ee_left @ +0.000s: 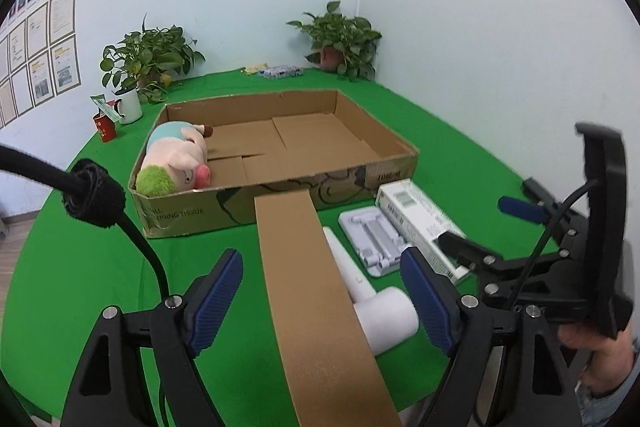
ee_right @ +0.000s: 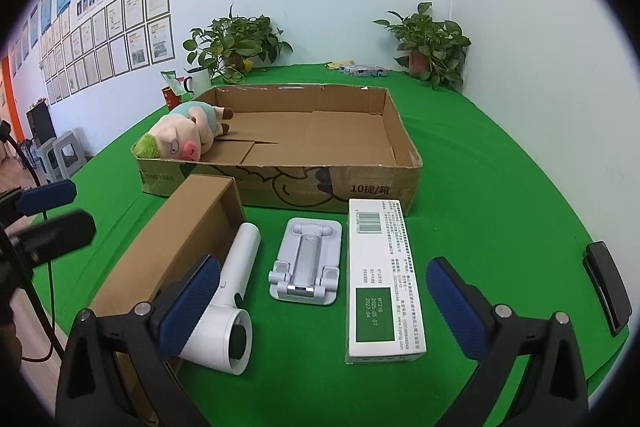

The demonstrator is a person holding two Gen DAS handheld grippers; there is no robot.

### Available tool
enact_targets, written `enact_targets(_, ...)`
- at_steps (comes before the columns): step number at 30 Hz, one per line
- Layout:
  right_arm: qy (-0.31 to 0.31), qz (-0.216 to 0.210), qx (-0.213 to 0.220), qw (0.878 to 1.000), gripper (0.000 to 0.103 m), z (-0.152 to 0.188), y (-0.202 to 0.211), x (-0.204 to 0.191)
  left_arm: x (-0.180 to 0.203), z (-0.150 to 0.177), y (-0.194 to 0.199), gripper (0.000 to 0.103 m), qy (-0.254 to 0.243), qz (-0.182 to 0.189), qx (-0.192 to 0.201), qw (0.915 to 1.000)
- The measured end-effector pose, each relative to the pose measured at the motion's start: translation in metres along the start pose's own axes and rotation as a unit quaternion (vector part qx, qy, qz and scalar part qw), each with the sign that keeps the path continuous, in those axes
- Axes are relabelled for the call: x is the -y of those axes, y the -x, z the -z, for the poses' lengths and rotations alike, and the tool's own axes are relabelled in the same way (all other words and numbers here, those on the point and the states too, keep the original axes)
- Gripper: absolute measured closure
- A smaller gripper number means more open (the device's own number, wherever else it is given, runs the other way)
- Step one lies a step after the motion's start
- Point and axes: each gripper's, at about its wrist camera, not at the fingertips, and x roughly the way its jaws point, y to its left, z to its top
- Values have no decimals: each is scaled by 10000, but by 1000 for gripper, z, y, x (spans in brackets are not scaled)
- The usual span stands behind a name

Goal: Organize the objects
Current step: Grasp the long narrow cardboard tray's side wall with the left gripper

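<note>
A shallow cardboard tray (ee_right: pixel 376 183) sits on a green-covered table (ee_right: pixel 500 163), holding only a plush pig toy (ee_right: pixel 180 141) slumped in its near-left corner, head resting over the rim. Four items lie outside, just in front of the tray: a long brown carton (ee_left: pixel 316 291), a white handheld hair dryer (ee_right: pixel 228 303) touching its right side, a folded grey phone stand (ee_right: pixel 306 265), and a white-and-green product box (ee_right: pixel 382 279).

The left gripper (ee_left: pixel 324 303) straddles the brown carton with its blue pads spread and clear of both sides, gripping nothing; the dryer's barrel also lies between the fingers on the right. The right gripper (ee_right: pixel 324 303) stands wide apart and empty above the dryer, stand and box, its left pad (ee_right: pixel 188 303) close against the dryer's head.

Most of the sorting appears still ahead. The risk lies in the crowding: if the left jaws close here, the right pad may catch the dryer along with the carton, pinching both or shoving the dryer aside. The carton is long and open at its far end, so a grip near one end could let it tip or sag when lifted. The two grippers work close together and could collide.

Potted plants (ee_left: pixel 340 39), mugs (ee_left: pixel 130 105) and small packets (ee_left: pixel 280 71) line the table's far edge, well apart.
</note>
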Motion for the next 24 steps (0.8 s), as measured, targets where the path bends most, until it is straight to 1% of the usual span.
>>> enact_targets(3,-47,-33,-56,10000,1,5,-1,7,10,10,-14,23,-265,-131,-192,9994)
enact_targets(8,-25,-294,-131,9995,1,26,2,17,20,30,-42,23,-607,-407,-668,9951)
enact_targets(9,-49,-369,-164,9992,1,31,2,19,21,34,-47,24,-636,-442,-744,9942)
enact_targets(11,-131,-579,-256,9979,1,40,2,21,20,41,-55,31,-662,-542,-873,9925)
enact_targets(12,-152,-656,-293,9973,1,42,1,21,19,43,-58,35,-635,-539,-929,9922)
enact_targets(14,-200,-799,-359,9960,1,47,0,18,12,45,-58,36,-463,-387,-928,9939)
enact_targets(18,-169,-1157,-463,9921,1,49,-4,4,-4,46,-52,42,-272,-447,-941,9942)
enact_targets(21,-22,-1456,-438,9884,1,48,-3,-12,-22,46,-45,46,32,-414,-914,9949)
enact_targets(22,59,-1571,-423,9867,1,47,-4,-18,-28,46,-42,53,136,-389,-884,9952)
enact_targets(23,123,-1700,-423,9845,1,47,-4,-24,-34,46,-39,58,228,-382,-856,9953)
enact_targets(24,166,-1815,-432,9823,1,46,-4,-30,-40,47,-36,66,270,-432,-857,9950)
